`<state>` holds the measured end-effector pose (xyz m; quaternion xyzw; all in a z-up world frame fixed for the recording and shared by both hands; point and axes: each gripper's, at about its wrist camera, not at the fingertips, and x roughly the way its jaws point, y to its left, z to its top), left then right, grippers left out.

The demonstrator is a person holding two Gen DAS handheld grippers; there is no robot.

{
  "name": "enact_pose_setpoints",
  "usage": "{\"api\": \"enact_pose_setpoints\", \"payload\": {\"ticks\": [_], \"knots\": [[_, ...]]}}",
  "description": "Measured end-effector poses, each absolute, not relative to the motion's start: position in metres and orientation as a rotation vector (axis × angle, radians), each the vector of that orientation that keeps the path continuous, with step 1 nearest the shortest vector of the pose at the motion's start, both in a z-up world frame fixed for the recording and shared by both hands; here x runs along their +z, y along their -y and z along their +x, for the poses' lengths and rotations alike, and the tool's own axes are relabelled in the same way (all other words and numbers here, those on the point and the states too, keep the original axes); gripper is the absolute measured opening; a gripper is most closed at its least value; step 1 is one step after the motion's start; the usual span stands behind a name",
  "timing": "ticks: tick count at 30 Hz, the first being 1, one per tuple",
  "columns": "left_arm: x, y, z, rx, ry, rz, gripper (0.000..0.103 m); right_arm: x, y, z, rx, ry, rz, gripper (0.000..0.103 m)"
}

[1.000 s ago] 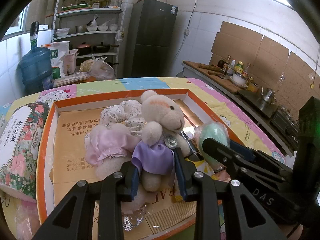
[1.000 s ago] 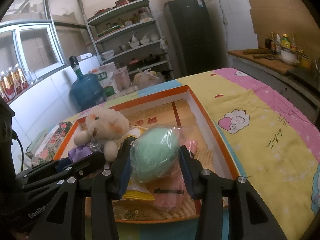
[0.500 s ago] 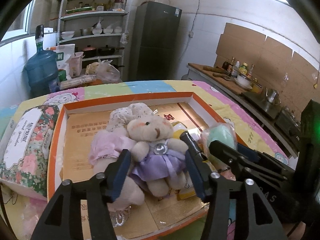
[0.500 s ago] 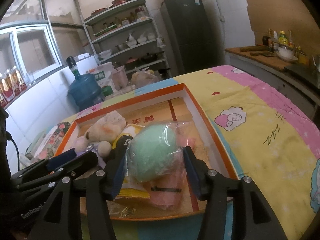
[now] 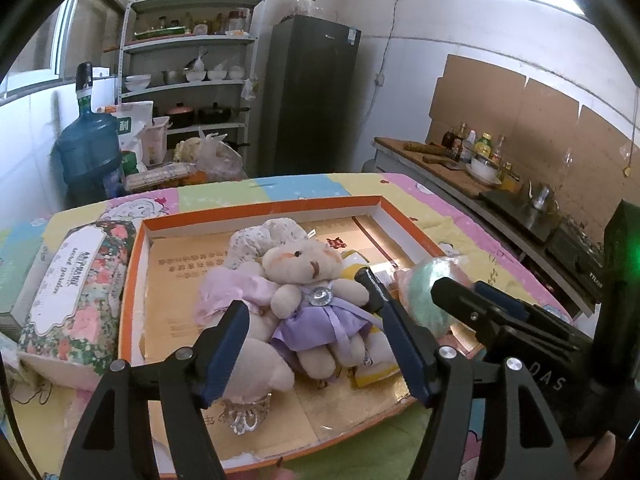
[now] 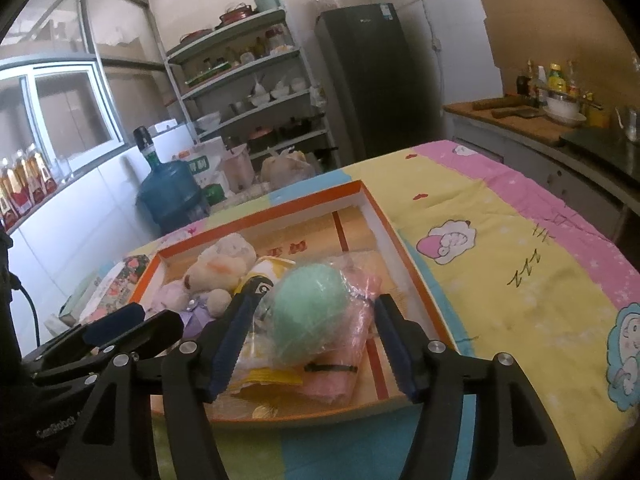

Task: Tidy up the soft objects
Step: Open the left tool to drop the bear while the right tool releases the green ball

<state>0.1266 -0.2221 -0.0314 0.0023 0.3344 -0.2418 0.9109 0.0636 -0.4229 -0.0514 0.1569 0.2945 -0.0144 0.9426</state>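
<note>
Left claw (image 5: 306,320) gapes wide; right claw (image 6: 316,328), also wide, reads "DAS".

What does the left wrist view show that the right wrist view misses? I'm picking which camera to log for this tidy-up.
Only the left wrist view shows the bear's face, its purple dress, the pink-dressed plush beside it, and the open left gripper around the bear without touching it. Only the right wrist view shows the pink wrapped item under the green ball, and the open right gripper flanking that ball. Both show the orange-rimmed box, the teddy bear, the bagged green ball and the floral tissue pack.
</note>
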Motion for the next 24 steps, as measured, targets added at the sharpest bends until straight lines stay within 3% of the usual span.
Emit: {"api": "enact_pose_setpoints", "payload": {"ticks": [24], "knots": [[-0.009,0.186,0.089,-0.503,-0.628,-0.016,0.083,-0.021,0.39,0.032,-0.023,-0.554,0.273,0.066]]}}
